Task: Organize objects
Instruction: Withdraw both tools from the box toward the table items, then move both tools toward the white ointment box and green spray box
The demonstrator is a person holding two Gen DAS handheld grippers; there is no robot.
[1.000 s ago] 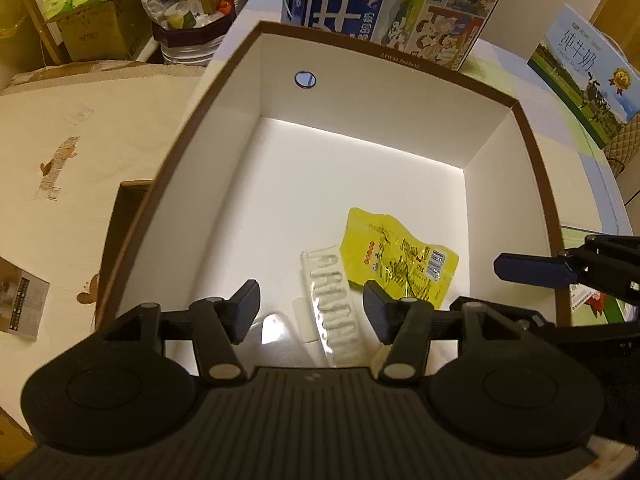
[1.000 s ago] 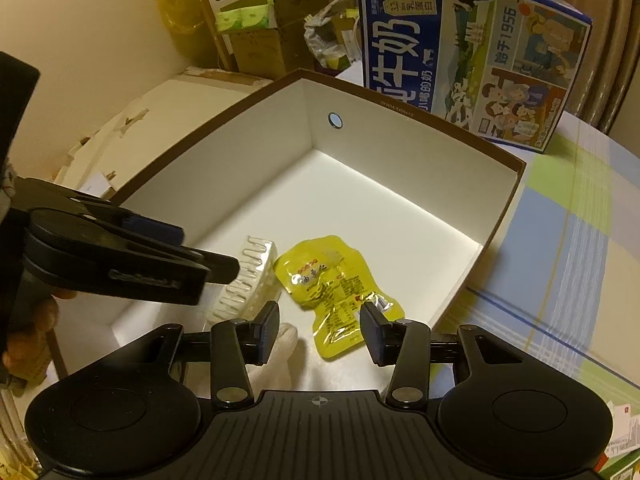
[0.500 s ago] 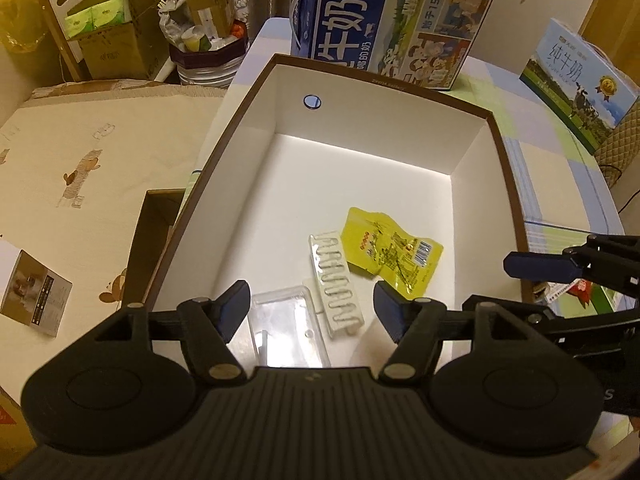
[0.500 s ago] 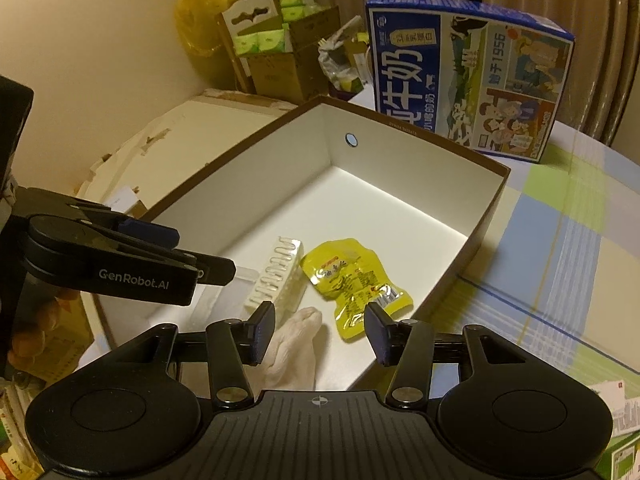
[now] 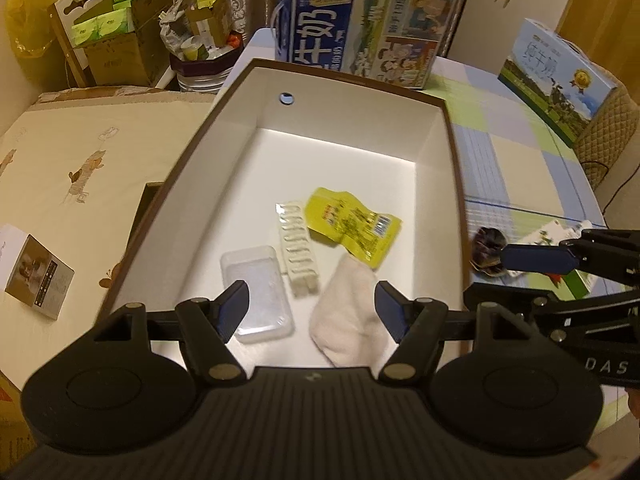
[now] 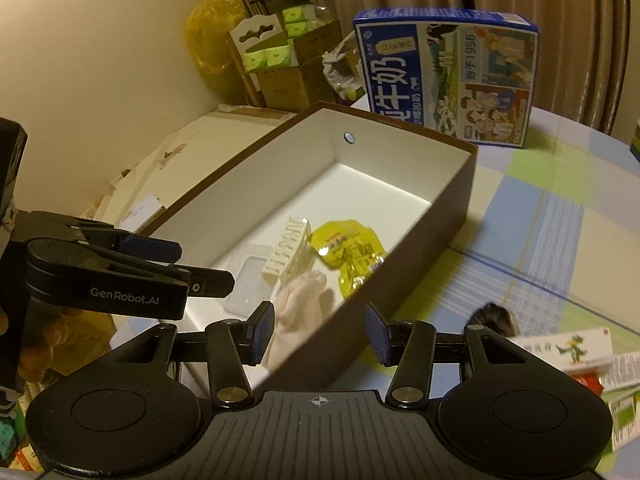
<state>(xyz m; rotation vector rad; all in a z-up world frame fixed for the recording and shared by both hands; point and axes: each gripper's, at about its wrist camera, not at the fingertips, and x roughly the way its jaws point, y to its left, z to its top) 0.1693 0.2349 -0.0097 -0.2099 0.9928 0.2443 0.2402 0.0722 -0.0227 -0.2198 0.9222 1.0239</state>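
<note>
Both hand-held grippers, left (image 5: 310, 304) and right (image 6: 320, 334), have withdrawn from the box (image 5: 456, 184), jaws just widened, empty; its wall hides the pouch (image 6: 348, 248) partly in the right view.

"GenRobot.AI" is printed in white on the side of the left gripper (image 6: 176, 268), seen from the right wrist view. "DAS" is read in pale letters on the black body of the right gripper (image 5: 536, 260), at the right edge of the left wrist view. Large white Chinese characters "牛奶" and the number "1956" are carried on the blue milk carton (image 6: 448, 76) behind the brown box (image 6: 456, 208). Characters are seen on the smaller blue-and-green carton (image 5: 556, 80), too blurred to be read. Print and a barcode are borne by the yellow packet (image 5: 352, 228), illegible.
</note>
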